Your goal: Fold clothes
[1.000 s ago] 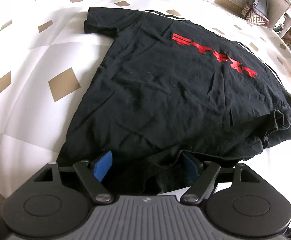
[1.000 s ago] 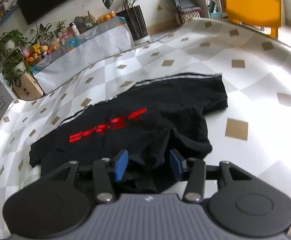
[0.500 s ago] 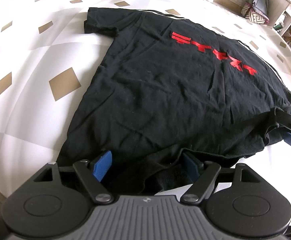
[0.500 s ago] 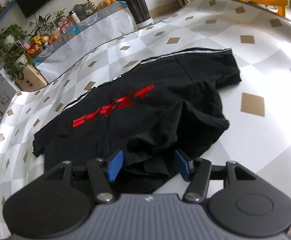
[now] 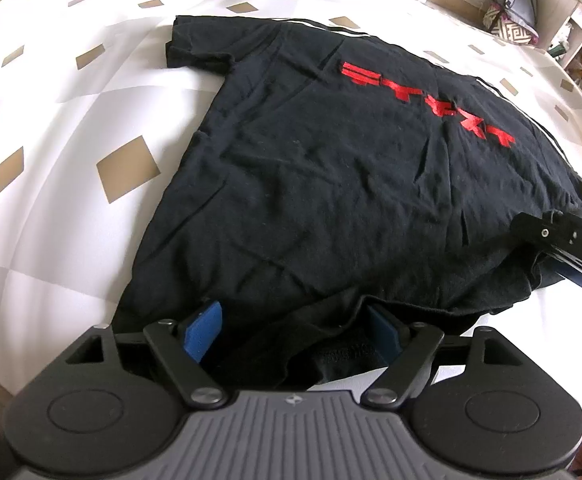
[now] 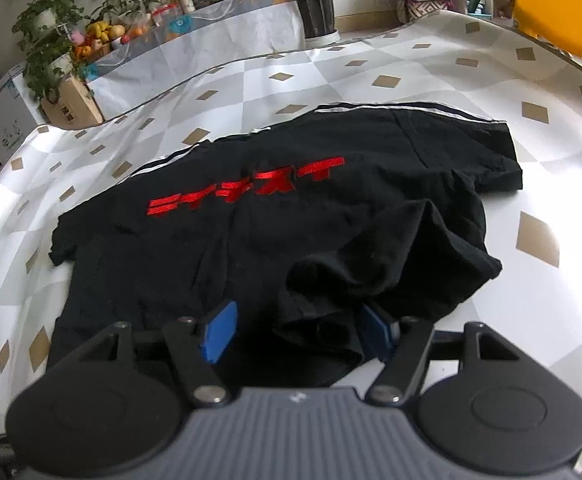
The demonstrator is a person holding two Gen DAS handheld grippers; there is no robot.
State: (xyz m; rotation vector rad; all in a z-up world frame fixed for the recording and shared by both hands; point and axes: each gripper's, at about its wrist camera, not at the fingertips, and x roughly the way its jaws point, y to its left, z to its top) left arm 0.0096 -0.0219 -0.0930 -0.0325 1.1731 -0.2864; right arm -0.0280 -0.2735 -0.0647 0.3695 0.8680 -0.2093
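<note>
While both hand-held grippers (image 5: 291,330) (image 6: 297,330) spread over hem, creased black cotton T-shirt (image 5: 351,168) bunches on diamond-patterned cloth (image 5: 71,128).

A T-shirt (image 5: 331,168) lies spread on the table (image 5: 51,120). The left gripper (image 5: 293,330) sits at its near hem, jaws apart around the fabric. The right gripper (image 6: 297,332) straddles a bunched fold at the other end. Plants (image 6: 47,52) stand beyond the table.

A black T-shirt (image 6: 299,216) with red lettering (image 6: 247,190) lay on the diamond-patterned tablecloth (image 6: 431,80). The right gripper (image 6: 297,332) hung over its bunched near edge, blue pads (image 6: 217,330) spread apart with cloth between them.
</note>
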